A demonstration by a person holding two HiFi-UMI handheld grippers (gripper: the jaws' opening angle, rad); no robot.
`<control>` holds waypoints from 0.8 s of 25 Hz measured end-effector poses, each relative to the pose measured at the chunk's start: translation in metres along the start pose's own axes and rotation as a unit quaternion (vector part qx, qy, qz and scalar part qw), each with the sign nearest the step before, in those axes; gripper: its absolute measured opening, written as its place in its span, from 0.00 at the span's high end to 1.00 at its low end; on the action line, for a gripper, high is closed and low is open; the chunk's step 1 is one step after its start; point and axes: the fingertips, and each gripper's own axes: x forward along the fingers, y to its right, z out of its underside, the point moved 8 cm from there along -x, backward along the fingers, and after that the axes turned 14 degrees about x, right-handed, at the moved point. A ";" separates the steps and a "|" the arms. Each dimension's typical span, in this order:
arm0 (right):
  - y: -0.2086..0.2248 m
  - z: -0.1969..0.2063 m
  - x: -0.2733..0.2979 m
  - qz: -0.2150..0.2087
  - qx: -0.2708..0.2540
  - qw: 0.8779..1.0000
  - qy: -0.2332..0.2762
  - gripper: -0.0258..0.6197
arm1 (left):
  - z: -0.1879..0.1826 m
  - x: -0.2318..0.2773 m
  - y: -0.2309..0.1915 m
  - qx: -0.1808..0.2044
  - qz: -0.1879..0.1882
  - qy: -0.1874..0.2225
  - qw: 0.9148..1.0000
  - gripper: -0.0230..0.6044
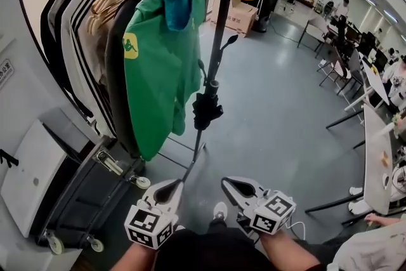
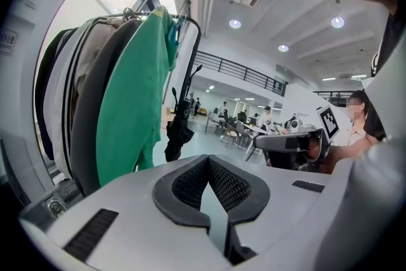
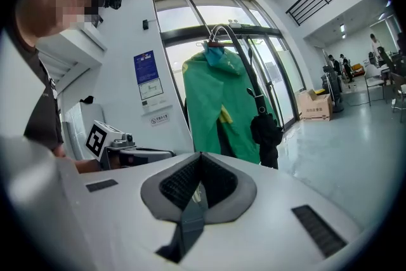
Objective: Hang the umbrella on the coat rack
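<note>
A black folded umbrella [image 1: 207, 108] hangs by its strap from the curved black end bar of the coat rack [image 1: 224, 3], its tip pointing down at the floor. It also shows in the left gripper view as the umbrella [image 2: 178, 131] and in the right gripper view as the umbrella [image 3: 267, 130]. My left gripper [image 1: 169, 190] and right gripper [image 1: 235, 186] are held low near my body, well short of the umbrella. Both are shut with nothing between the jaws, as the left gripper [image 2: 208, 162] and right gripper [image 3: 199, 163] show close up.
A green shirt [image 1: 158, 66] and several dark and striped garments hang on the rack. A black suitcase [image 1: 92, 197] and a white cabinet [image 1: 28, 178] stand at the left. Tables and chairs [image 1: 374, 136] line the right, with cardboard boxes [image 1: 240, 16] and people farther back.
</note>
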 end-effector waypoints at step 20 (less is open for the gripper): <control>-0.002 -0.004 0.005 -0.004 -0.010 1.000 0.003 0.95 | -0.007 0.001 -0.005 0.010 0.002 0.004 1.000 0.94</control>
